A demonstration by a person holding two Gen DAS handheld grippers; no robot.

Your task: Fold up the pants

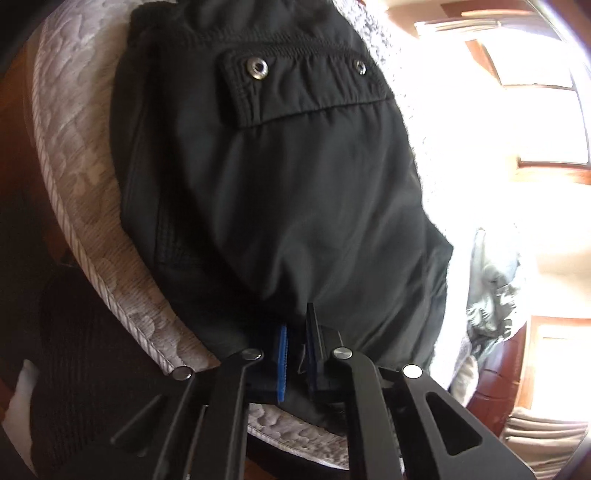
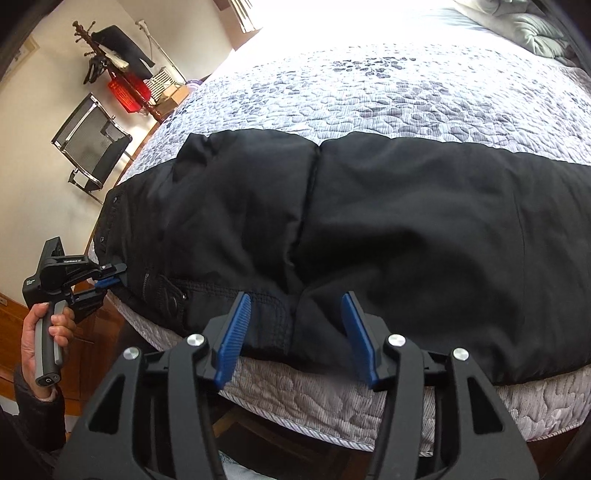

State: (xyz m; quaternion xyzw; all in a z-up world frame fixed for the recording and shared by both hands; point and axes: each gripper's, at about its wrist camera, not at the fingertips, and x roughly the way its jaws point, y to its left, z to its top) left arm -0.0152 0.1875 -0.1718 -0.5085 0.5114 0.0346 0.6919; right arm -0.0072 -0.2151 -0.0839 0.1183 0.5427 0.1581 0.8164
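Black padded pants [image 2: 388, 221] lie flat across the near edge of a bed, waist end to the left. In the left wrist view the pants [image 1: 280, 184] fill the frame, with a snap-button pocket flap [image 1: 303, 88]. My left gripper [image 1: 297, 343] is shut on the waist edge of the pants; it also shows in the right wrist view [image 2: 114, 277], held by a hand. My right gripper [image 2: 295, 317] is open, its blue pads [image 2: 236, 332] standing either side of the crotch seam at the pants' near edge.
The bed has a grey-white quilted cover [image 2: 369, 92] with a piped edge [image 1: 92, 266]. Crumpled grey bedding [image 2: 532, 33] lies at the far right. A mesh chair [image 2: 92, 144] and a coat stand [image 2: 110, 55] stand by the wall left of the bed.
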